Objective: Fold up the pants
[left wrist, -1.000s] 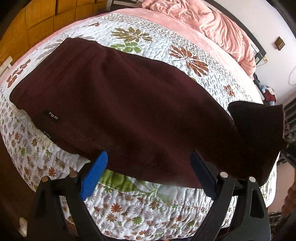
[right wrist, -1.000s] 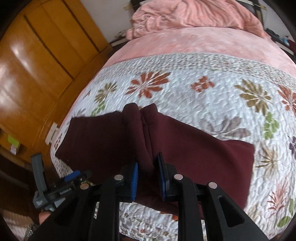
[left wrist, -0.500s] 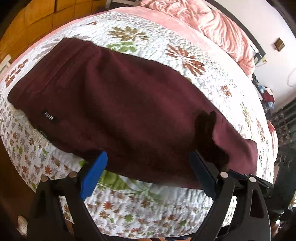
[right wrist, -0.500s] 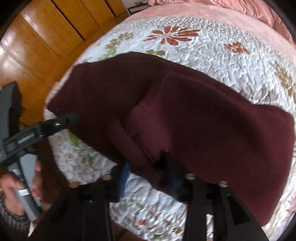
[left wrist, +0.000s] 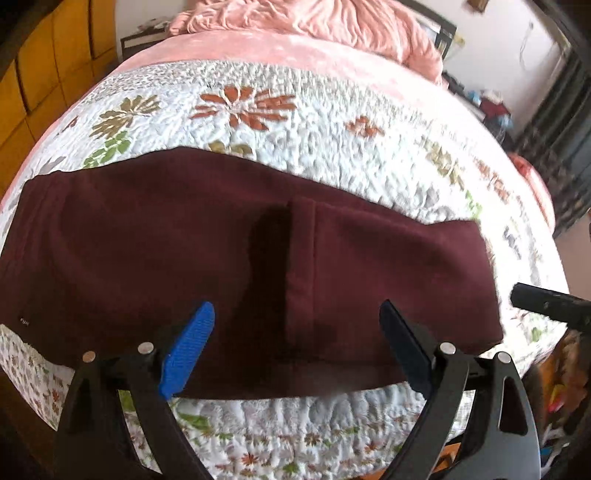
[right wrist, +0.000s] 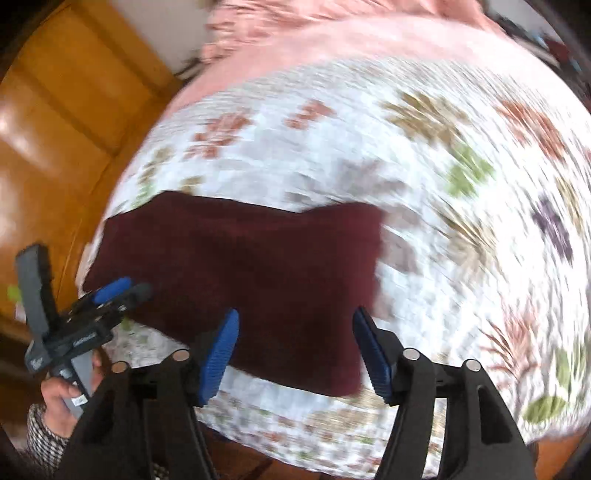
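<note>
Your left gripper [left wrist: 295, 347] and right gripper [right wrist: 295, 350] are both spread and empty. The pants [left wrist: 221, 258] are soft, limp; pinch the near-right corner.

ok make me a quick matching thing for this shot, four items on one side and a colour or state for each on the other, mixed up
Items:
1. pants
2. quilt
3. blanket
4. right gripper

Descriptions:
A. pink, bunched up at the far end of the bed
B. jaws open, holding nothing
C. dark maroon, lying folded on the bed
D. white with a flower print

Pairs: 1-C, 2-D, 3-A, 4-B
</note>
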`<state>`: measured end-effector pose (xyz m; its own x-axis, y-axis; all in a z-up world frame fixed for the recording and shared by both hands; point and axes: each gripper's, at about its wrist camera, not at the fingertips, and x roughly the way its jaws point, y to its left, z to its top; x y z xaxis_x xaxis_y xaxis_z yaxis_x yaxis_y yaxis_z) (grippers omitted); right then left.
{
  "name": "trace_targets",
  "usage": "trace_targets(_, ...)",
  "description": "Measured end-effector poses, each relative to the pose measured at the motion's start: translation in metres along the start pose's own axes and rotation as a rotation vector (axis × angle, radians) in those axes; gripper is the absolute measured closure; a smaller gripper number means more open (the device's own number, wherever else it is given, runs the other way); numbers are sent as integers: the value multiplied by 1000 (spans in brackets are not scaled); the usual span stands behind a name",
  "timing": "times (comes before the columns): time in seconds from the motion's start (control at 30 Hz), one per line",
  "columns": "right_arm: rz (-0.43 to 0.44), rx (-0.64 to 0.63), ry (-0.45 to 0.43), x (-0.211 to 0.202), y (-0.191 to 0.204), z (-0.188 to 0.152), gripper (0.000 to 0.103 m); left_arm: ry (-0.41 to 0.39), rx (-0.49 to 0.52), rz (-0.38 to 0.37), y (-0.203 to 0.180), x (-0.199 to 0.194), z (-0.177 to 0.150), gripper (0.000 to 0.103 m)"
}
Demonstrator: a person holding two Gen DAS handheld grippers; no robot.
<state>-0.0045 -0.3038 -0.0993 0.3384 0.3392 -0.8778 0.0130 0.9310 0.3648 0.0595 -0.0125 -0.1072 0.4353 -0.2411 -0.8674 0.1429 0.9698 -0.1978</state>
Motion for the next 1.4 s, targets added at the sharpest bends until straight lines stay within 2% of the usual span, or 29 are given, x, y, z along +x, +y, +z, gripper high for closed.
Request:
trace_targets(0.17, 156, 133, 101, 41, -36, -9, 35, 84, -11, 21, 6, 30, -12, 13)
trace_targets(0.27, 246, 190, 134, 63, -46, -16, 34, 77, -44, -11, 15, 35, -20, 11)
trace_targets(0.4, 314, 149, 80, 50, -38, -12, 67, 61, -49, -6, 14, 29, -21, 12)
trace_targets(0.43, 347, 127, 35, 33, -34, -8, 69, 45, -62, -8, 15, 25, -21, 12)
trace_targets(0.53, 323, 66, -58, 1, -26, -5, 70, -18, -76, -14, 13, 14, -25, 12)
trace_targets(0.57, 311, 56, -64, 0, -26, -7, 70, -27, -71, -6, 12, 15, -27, 11)
trace_targets(0.63, 213, 26, -21, 15, -25, -16, 70, 10, -75, -3, 13, 27, -34, 9)
trace_targets(0.67, 135, 30, 35, 35, -30, -21, 70, 14, -71, -3, 14, 32, -37, 8)
trace_targets(0.7, 109, 38, 61, 48, -33, -23, 69, 1, -53, 1, 12, 33, -38, 6)
trace_targets(0.8, 178, 125, 54, 54, -49, -26, 63, 12, -38, 12, 9, 30, -35, 7)
trace_targets(0.83, 168, 114, 51, 50, -49, -25, 54, 19, -50, 6, 10, 27, -33, 7)
trace_targets(0.87, 134, 83, 45, 43, -45, -22, 51, 15, -74, 1, 12, 23, -30, 7)
trace_targets(0.9, 91, 45, 21, 32, -42, -20, 50, 8, -83, 1, 12, 19, -28, 7)
trace_targets(0.97, 64, 27, -33, 13, -38, -13, 50, -25, -79, -21, 6, 8, -18, 7)
trace_targets(1.03, 88, 25, -87, -3, -32, -1, 50, -56, -53, -42, -7, 0, -8, 7)
trace_targets(1.13, 111, -29, -121, -9, -10, 13, 50, -72, 8, -55, -31, 1, 5, 7)
trace_targets(1.2, 113, -58, -110, 1, -1, 20, 51, -60, 46, -44, -43, 11, 8, 7)
trace_targets(1.27, 88, -61, -63, 20, 1, 19, 52, -10, 68, -13, -46, 29, 4, 7)
trace_targets(1.37, 30, -30, 15, 49, -7, 12, 54, 90, 46, 7, -34, 60, -4, 7)
trace_targets(1.4, 22, -22, 19, 56, -10, 10, 56, 76, 38, -10, -30, 62, -7, 6)
